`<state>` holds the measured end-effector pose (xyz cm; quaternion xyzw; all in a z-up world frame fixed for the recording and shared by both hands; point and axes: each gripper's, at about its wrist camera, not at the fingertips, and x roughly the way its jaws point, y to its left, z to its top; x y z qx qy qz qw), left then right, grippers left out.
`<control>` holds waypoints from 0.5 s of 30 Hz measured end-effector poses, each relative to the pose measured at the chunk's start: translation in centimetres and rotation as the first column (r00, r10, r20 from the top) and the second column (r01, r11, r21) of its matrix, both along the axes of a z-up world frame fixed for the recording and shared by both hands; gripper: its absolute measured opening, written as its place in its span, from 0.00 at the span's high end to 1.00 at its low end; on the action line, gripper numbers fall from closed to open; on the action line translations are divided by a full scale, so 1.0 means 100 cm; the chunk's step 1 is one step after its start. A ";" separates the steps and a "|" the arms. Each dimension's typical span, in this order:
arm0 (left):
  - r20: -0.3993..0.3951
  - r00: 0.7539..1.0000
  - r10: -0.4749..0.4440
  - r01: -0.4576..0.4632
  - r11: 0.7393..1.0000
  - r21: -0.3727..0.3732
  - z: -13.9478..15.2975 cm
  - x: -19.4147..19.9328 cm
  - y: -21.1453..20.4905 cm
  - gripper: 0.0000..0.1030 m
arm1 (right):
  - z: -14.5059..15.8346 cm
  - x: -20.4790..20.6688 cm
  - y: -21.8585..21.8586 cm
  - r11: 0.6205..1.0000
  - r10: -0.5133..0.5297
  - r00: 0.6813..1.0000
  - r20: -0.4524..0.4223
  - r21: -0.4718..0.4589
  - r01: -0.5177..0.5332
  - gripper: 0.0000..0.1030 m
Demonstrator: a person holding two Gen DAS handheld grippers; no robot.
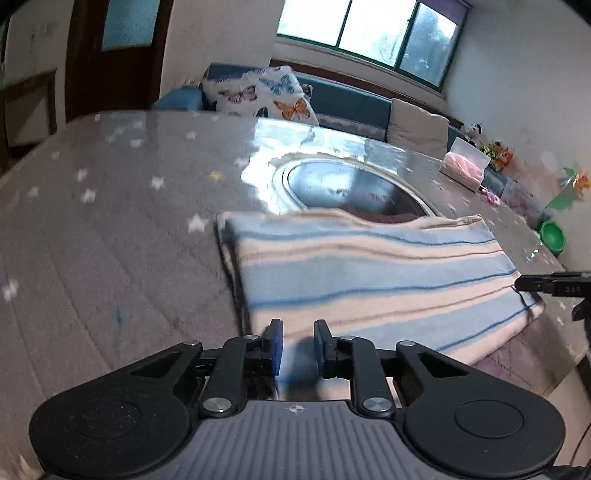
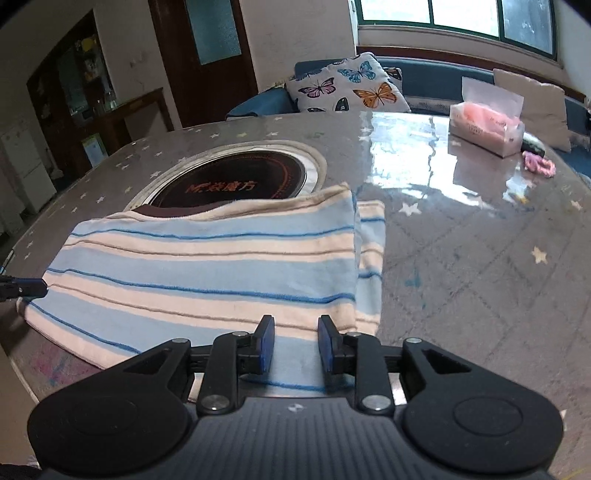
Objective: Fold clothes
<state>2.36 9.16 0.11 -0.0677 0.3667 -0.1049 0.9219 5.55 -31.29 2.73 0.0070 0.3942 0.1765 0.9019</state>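
Left tool (image 1: 298,345) and right tool (image 2: 296,343) hover slightly spread, pinching nothing, over the folded striped cloth (image 2: 207,266) on the glossy star-patterned tabletop (image 2: 480,266), near its round cooktop (image 2: 236,182).

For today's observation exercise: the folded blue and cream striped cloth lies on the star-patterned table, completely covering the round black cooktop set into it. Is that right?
Not quite. The folded blue and cream striped cloth lies on the star-patterned table, but covers only the near edge of the round black cooktop; the right wrist view shows most of it bare.

Window (image 1: 369,33) daylight, tabletop (image 2: 424,155) glare, fisheye blur
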 end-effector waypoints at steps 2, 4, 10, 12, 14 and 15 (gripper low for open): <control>0.021 1.000 -0.019 0.019 1.000 0.004 0.007 0.008 -0.005 0.80 | 0.003 0.004 0.002 1.000 0.005 1.000 0.007 -0.014 -0.005 0.74; 0.031 0.999 -0.030 0.030 1.000 0.004 0.011 0.021 -0.012 0.80 | 0.006 0.010 0.004 1.000 0.008 1.000 0.010 -0.012 -0.008 0.74; 0.014 0.999 -0.048 0.048 0.998 0.038 0.007 0.061 -0.031 0.80 | 0.011 0.032 0.016 1.000 0.025 0.999 0.033 -0.005 -0.025 0.69; 0.000 0.999 -0.047 0.047 0.999 0.027 0.003 0.073 -0.033 0.80 | 0.012 0.038 0.020 0.999 0.033 0.999 0.041 -0.003 -0.033 0.69; -0.033 0.999 -0.041 0.043 0.998 0.044 -0.005 0.083 -0.036 0.80 | 0.012 0.046 0.023 0.999 0.037 0.998 0.048 -0.003 -0.037 0.69; -0.045 0.998 -0.040 0.042 0.998 0.049 -0.009 0.085 -0.036 0.79 | 0.011 0.050 0.024 0.999 0.036 0.998 0.048 -0.002 -0.036 0.69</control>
